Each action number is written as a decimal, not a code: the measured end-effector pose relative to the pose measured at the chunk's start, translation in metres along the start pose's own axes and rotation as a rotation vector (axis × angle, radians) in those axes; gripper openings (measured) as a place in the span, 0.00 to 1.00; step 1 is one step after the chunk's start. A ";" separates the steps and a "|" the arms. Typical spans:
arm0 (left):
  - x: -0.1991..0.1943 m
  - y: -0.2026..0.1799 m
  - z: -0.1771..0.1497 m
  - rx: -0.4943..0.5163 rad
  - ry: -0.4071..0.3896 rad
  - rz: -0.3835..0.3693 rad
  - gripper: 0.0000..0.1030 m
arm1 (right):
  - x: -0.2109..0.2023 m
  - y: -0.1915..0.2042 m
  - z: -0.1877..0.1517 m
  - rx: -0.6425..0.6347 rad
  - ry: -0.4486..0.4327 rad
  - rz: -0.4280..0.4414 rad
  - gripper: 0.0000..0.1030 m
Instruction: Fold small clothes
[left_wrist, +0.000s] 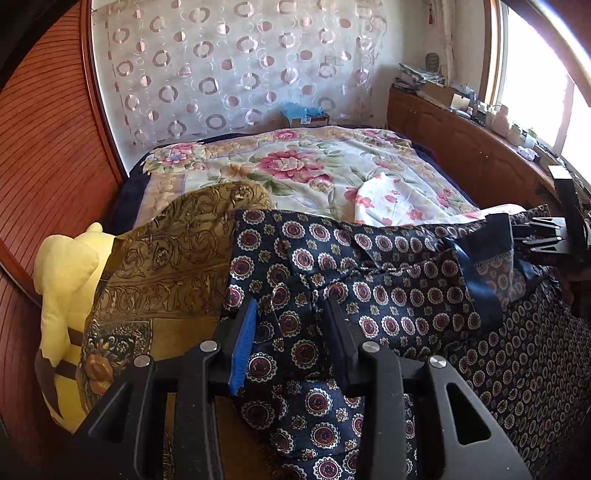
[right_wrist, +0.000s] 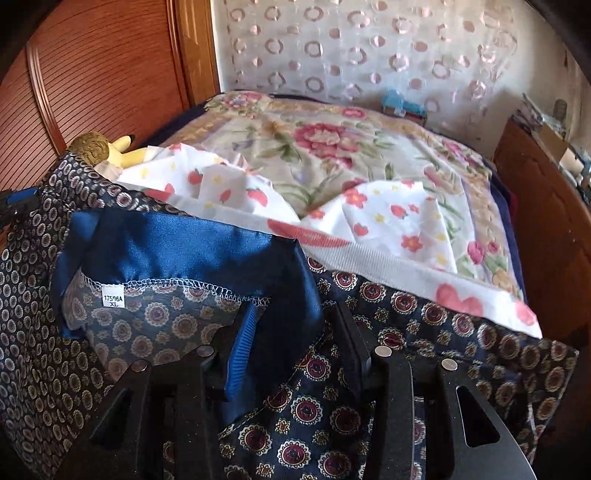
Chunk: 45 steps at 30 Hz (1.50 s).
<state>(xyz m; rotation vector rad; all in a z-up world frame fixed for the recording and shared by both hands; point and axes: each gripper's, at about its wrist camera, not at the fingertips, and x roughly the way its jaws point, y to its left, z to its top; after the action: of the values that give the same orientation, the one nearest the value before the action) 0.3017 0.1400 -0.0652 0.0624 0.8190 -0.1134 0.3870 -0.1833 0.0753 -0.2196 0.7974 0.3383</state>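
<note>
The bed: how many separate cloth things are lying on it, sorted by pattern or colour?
Navy medallion-print garment: 1
White strawberry-and-flower print cloth: 1
Gold ornate-print fabric: 1
Large floral bedspread: 1
Yellow plush toy: 1
Total: 5

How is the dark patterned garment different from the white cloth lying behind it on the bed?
The navy garment bears round medallions and a shiny blue collar; the white cloth bears red flowers and fruit. The navy one lies nearest, between both grippers' fingers; the white one lies crumpled farther back, untouched. Both rest on the bed.
</note>
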 end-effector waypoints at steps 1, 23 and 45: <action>0.000 0.001 -0.001 0.002 0.007 0.006 0.37 | -0.004 -0.001 0.000 0.004 -0.008 0.000 0.43; -0.111 -0.040 -0.043 0.016 -0.241 -0.016 0.02 | -0.184 0.024 -0.129 0.015 -0.350 0.025 0.04; -0.134 -0.043 -0.185 -0.061 -0.057 -0.057 0.34 | -0.250 0.034 -0.277 0.047 -0.288 -0.012 0.40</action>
<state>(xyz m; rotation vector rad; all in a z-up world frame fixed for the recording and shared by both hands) 0.0716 0.1263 -0.0935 -0.0212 0.7673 -0.1432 0.0292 -0.2933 0.0677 -0.1280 0.5188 0.3308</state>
